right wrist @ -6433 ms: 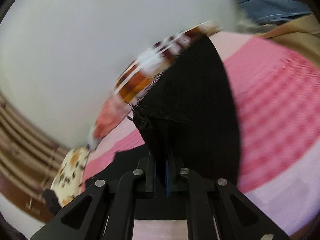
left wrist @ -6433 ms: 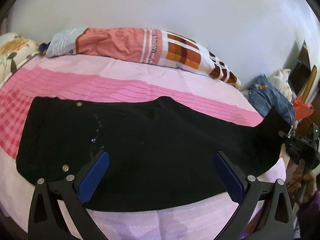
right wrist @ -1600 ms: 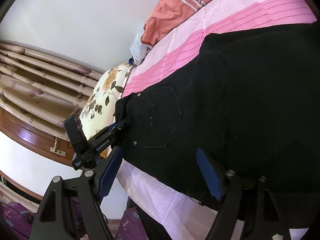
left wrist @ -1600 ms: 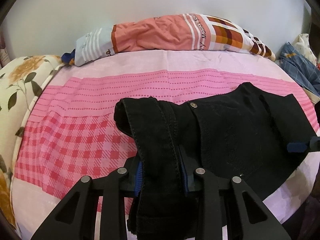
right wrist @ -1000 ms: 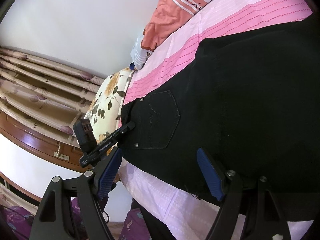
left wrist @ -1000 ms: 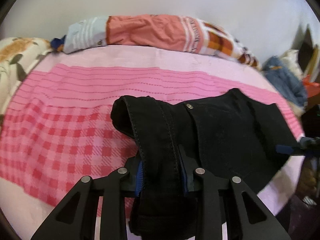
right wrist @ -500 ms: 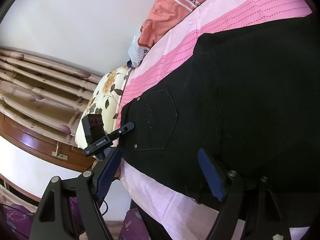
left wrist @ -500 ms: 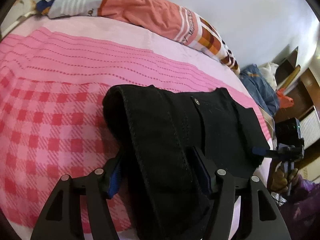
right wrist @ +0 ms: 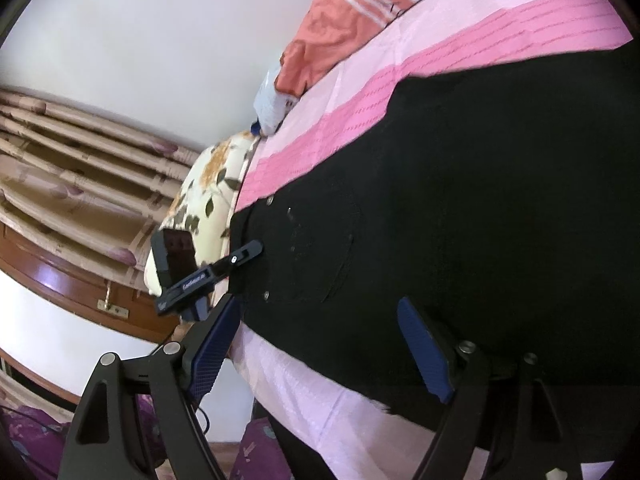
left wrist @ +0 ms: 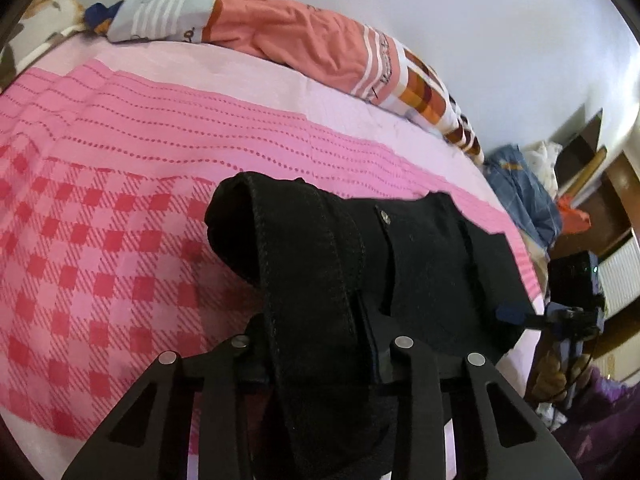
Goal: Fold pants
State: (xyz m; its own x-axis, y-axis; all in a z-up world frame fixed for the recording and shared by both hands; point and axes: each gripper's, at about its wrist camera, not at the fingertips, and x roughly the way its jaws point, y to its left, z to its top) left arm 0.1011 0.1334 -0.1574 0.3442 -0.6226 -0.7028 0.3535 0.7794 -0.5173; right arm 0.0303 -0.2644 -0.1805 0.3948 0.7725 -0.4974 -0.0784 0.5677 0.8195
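**Left tongs bite the waistband**

Left tongs (left wrist: pixel 320 344) closing on the black pants' (left wrist: pixel 420 264) bunched waistband, cloth between the jaws. Right tongs (right wrist: pixel 320 344) gape empty over the near edge. Beyond, pants sprawl across the pink bed (left wrist: pixel 120 200). Lift high, carry it over squarely.

Plain white wall (left wrist: pixel 460 20) behind a bed (left wrist: pixel 120 152) with pink checked and striped sheet. Orange-patterned bolster (left wrist: pixel 304 44) along the wall, floral pillow (right wrist: pixel 208 196) at one end. Beige pleated curtains (right wrist: pixel 72 168) over brown wood furniture (right wrist: pixel 68 280) (type unclear). Daylight, even.
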